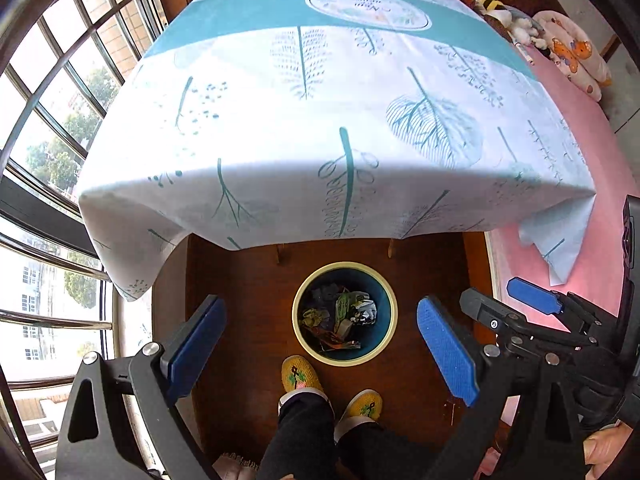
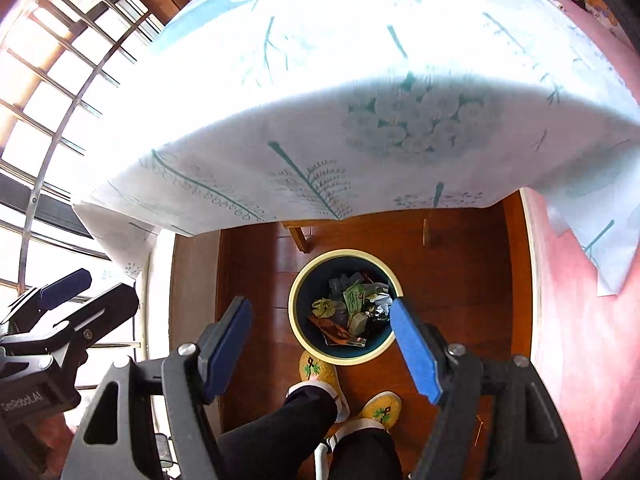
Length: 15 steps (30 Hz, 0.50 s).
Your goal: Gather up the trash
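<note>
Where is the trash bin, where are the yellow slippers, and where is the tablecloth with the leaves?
trash bin (image 1: 298, 334): left wrist view, on its cream rim.
yellow slippers (image 1: 298, 374): left wrist view, on the top of the slipper nearest the bin.
tablecloth (image 2: 320, 120): right wrist view, on its white middle.

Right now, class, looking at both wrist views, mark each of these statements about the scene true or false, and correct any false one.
1. The bin holds crumpled wrappers. True.
2. The left gripper grips a wrapper. False: its jaws stand open with nothing between them.
3. The bin stands on the tablecloth. False: it stands on the wooden floor, in front of the table.
4. The right gripper is open. True.
5. The person's slippers are yellow. True.
</note>
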Each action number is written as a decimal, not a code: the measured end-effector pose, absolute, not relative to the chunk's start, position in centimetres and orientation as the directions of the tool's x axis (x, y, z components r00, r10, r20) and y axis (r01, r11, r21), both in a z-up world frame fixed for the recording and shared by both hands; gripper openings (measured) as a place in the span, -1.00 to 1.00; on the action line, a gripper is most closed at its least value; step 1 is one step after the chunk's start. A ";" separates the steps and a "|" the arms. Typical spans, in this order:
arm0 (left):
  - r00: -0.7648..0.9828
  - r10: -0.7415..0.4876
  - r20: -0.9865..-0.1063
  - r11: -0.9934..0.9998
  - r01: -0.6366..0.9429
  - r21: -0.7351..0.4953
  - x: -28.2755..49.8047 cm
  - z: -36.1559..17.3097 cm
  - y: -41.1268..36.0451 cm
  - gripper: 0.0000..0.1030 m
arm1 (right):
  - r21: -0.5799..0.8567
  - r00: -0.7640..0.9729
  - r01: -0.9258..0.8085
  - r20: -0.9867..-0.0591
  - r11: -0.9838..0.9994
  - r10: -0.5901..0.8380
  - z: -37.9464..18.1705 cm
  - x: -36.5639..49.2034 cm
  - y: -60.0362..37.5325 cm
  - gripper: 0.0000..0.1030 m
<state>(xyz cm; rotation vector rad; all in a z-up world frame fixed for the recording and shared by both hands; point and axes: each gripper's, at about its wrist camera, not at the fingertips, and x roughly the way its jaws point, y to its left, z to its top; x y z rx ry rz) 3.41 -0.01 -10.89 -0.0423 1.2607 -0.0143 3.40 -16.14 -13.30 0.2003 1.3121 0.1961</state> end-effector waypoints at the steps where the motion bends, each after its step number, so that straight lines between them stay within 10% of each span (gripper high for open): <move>1: 0.319 -0.032 -0.947 0.999 -0.007 -0.036 3.4 -9.9 -0.3 0.85 | 0.253 0.256 -0.029 -0.933 0.967 0.252 -12.2 3.4 -16.3 0.40; 15: 0.464 -0.018 -0.886 1.000 -0.008 -0.024 3.3 2.1 -1.1 0.85 | 0.221 0.466 -0.062 -0.856 0.973 0.224 1.9 3.5 -17.5 0.40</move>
